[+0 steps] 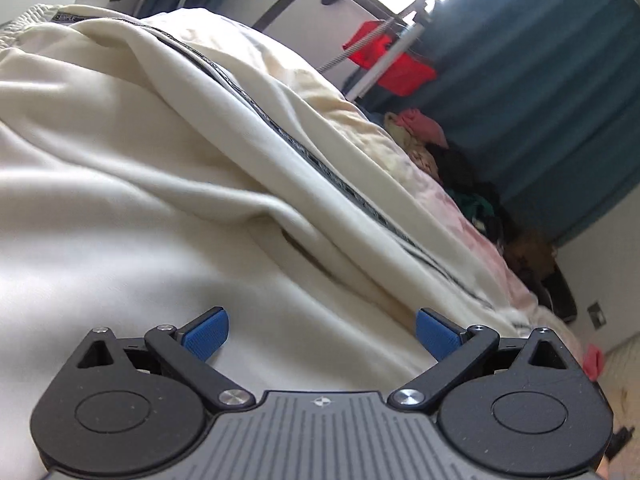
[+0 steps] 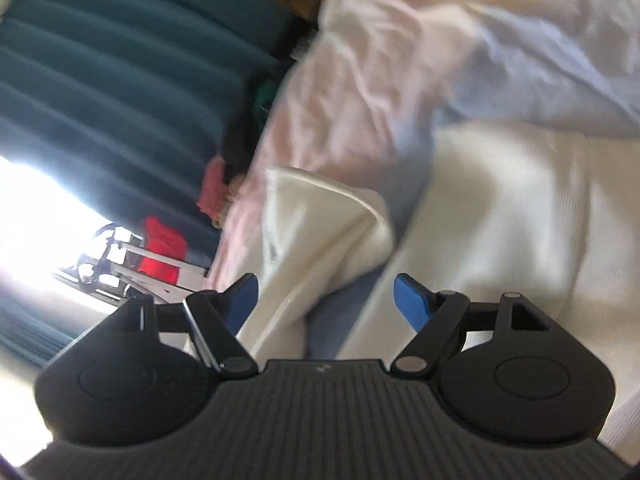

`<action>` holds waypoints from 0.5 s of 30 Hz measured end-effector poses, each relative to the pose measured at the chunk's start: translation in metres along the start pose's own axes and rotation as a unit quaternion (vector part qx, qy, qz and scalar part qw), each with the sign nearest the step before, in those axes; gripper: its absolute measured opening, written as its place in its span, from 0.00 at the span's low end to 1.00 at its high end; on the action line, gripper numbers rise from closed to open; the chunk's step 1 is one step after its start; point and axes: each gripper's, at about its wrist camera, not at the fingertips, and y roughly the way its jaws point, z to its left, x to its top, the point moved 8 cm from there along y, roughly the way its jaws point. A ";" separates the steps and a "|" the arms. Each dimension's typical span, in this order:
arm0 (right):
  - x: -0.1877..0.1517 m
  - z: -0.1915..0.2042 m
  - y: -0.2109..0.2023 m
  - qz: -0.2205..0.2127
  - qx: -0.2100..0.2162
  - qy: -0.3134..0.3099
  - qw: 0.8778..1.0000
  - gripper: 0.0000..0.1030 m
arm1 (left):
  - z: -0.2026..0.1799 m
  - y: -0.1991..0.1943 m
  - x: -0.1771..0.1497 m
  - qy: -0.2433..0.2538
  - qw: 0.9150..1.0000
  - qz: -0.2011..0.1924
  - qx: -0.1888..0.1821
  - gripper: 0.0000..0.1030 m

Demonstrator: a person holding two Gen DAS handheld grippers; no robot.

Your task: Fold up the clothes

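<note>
My left hand-held gripper (image 1: pixel 322 330) gapes wide over the cream garment (image 1: pixel 140 200); the right hand-held gripper (image 2: pixel 326 300) stands wide too, with a cream fold (image 2: pixel 320 240) loose between its jaws. A clothes pile (image 1: pixel 460 168) crowds the bed (image 1: pixel 480 240) edge by the teal curtain (image 1: pixel 540 80).

Motion blur smears our right-wrist view: the pink bedding (image 2: pixel 360 92) toward twelve o'clock loses its folds. The cream garment (image 1: pixel 140 200) runs past the left-wrist frame at nine o'clock, its outline unknown. The dark clothes heap (image 1: pixel 472 184) at three o'clock stays too small for us to sort.
</note>
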 end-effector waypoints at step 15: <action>0.057 0.034 0.107 -0.058 -0.034 -0.028 0.997 0.47 | 0.020 0.036 0.049 -0.043 0.998 -0.021 -0.037 0.98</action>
